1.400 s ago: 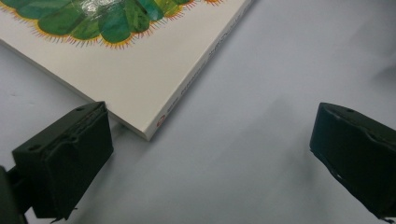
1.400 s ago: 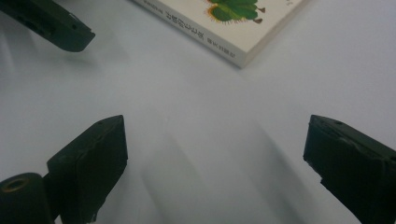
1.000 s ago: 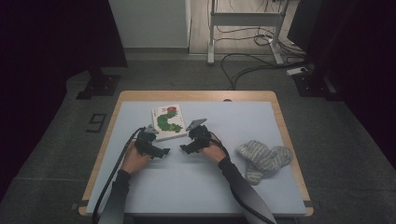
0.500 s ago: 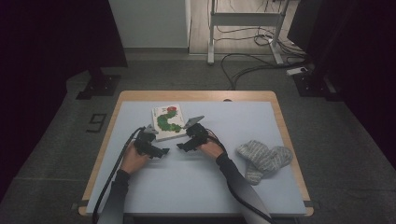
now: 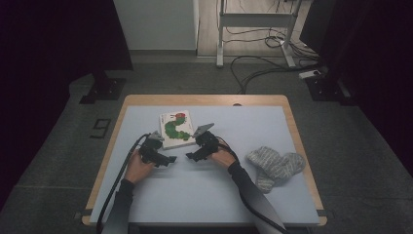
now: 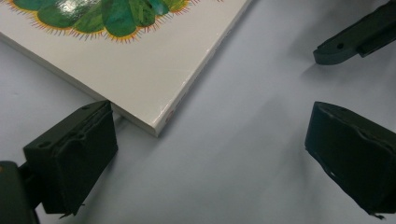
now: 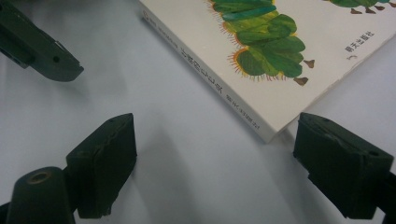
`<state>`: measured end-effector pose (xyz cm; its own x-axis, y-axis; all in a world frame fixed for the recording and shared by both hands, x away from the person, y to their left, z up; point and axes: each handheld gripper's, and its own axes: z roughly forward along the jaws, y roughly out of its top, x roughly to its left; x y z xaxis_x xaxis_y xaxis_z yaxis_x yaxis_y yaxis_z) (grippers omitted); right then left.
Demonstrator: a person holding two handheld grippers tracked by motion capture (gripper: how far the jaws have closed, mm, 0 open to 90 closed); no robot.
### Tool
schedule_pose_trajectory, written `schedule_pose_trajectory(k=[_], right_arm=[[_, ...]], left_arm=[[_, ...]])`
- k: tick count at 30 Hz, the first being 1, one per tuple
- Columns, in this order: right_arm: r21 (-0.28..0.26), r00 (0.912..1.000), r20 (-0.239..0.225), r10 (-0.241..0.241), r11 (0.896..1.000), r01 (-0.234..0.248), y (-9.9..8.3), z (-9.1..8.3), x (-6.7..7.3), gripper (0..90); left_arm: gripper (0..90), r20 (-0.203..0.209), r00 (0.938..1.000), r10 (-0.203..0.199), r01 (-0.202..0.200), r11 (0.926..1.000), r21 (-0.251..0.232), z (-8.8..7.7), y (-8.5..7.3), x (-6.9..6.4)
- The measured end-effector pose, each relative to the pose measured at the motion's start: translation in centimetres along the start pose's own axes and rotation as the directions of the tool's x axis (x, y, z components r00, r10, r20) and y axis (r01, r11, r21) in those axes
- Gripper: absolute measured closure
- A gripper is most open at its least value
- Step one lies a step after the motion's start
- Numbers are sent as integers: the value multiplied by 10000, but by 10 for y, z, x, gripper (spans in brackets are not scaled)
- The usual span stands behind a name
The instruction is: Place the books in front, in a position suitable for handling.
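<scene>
A white picture book (image 5: 175, 129) with a green caterpillar on its cover lies flat on the pale blue table top (image 5: 204, 195). My left gripper (image 5: 167, 160) rests just in front of the book's near edge, jaws pointing right. In the left gripper view the gripper (image 6: 210, 163) is open and the book's corner (image 6: 140, 70) lies just beyond its left pad (image 6: 70, 158). My right gripper (image 5: 191, 156) faces it from the right, tips close to the left one. In the right gripper view the gripper (image 7: 215, 168) is open, with the book's spine corner (image 7: 261, 126) beside its right pad (image 7: 341, 163).
A pair of grey knitted mittens (image 5: 275, 163) lies at the right of the table. The table has a wooden rim (image 5: 204, 100). Beyond it are a dark floor, cables and a desk frame (image 5: 253, 19). The other gripper's jaw shows far off in each gripper view (image 6: 359, 39) (image 7: 37, 46).
</scene>
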<state>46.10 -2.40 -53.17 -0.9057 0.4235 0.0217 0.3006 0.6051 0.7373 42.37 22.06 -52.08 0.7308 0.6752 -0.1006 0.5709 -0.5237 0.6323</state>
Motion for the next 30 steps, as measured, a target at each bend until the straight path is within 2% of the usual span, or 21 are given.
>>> schedule_pose_trajectory(k=[14,30], right_arm=[[38,9999,-147,10,10000,-10,-11,-13,17,128],[34,9996,-297,25,10000,-24,-29,-31,44,127]], left_arm=[[22,361,9992,-143,153,9996,-258,-4,-10,-13],[6,648,9979,-35,42,9999,-104,-10,-19,-38]])
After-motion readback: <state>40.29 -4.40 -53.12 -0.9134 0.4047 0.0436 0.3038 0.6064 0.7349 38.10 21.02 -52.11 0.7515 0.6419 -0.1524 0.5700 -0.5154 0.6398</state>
